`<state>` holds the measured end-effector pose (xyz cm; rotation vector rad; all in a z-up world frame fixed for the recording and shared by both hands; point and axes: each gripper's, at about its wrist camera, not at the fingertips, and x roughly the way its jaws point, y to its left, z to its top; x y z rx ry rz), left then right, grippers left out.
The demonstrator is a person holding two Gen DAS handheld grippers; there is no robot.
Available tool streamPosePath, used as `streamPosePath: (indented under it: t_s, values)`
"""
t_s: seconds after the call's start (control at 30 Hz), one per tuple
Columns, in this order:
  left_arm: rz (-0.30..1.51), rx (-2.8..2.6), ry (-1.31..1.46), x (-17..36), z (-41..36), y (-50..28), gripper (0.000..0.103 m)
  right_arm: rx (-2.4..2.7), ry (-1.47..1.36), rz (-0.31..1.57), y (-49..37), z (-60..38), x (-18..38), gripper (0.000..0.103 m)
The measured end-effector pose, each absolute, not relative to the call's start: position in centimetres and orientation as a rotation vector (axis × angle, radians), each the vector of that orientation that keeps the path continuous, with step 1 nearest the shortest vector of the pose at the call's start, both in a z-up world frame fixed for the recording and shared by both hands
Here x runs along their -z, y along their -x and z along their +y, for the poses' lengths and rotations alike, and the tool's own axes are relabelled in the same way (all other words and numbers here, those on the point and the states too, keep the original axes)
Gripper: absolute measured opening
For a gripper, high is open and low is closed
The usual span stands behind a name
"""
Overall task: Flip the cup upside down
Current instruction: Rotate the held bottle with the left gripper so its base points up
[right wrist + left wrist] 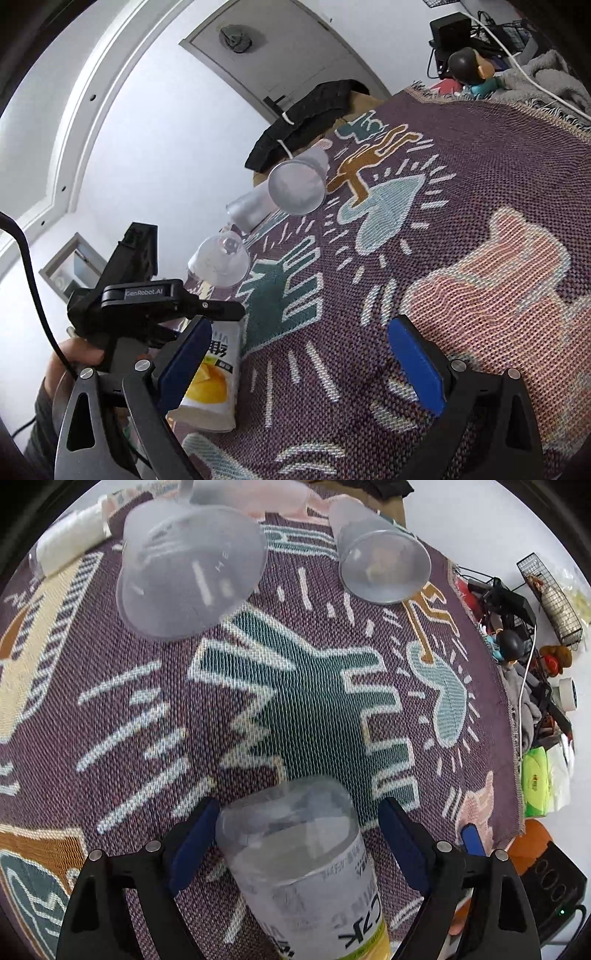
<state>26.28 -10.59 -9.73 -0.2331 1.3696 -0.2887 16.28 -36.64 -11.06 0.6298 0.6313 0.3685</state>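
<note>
A clear plastic cup with a yellow-and-white printed label [303, 864] stands upside down on the patterned cloth, base up, between the open blue-padded fingers of my left gripper [295, 834]. The pads stand apart from its sides. The same cup [212, 384] shows at the lower left of the right wrist view, with the left gripper body [147, 299] above it. My right gripper [299, 365] is open and empty over the cloth to the right of the cup.
Two frosted plastic cups sit upside down at the far side of the cloth, a large one [188, 572] and a smaller one [380, 557]. The purple woven cloth [258, 709] covers the table. Clutter, wire baskets and cables [535, 646] lie past its right edge.
</note>
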Motion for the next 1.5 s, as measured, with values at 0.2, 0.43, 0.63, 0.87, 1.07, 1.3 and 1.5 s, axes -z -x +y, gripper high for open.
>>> streamPosePath:
  t_s: [0.2, 0.43, 0.63, 0.87, 1.07, 1.3, 1.5]
  values:
    - [1.367, 0.298, 0.204, 9.5, -11.2, -26.5, 0.068, -0.356, -0.627, 0.629, -16.3, -36.8, 11.1, 0.097]
    - [1.274, 0.335, 0.169, 7.0, -11.2, -25.2, 0.067, -0.345, -0.616, 0.623, -16.2, -36.7, 10.9, 0.097]
    - [1.101, 0.350, 0.076, 3.0, -11.5, -22.7, 0.067, -0.330, -0.609, 0.598, -16.0, -36.7, 10.2, 0.097]
    - [0.937, 0.303, -0.028, 0.7, -11.3, -20.1, 0.067, -0.315, -0.592, 0.582, -15.8, -36.7, 9.5, 0.097]
    - [0.818, 0.242, -0.124, -0.4, -11.1, -18.0, 0.067, -0.309, -0.570, 0.584, -15.8, -36.4, 9.3, 0.097]
    - [0.669, 0.138, -0.197, -0.3, -10.7, -16.1, 0.067, -0.331, -0.555, 0.607, -16.3, -35.6, 9.8, 0.097]
    - [0.632, 0.122, -0.199, 0.4, -11.3, -15.1, 0.067, -0.324, -0.558, 0.620, -16.7, -36.0, 10.4, 0.097]
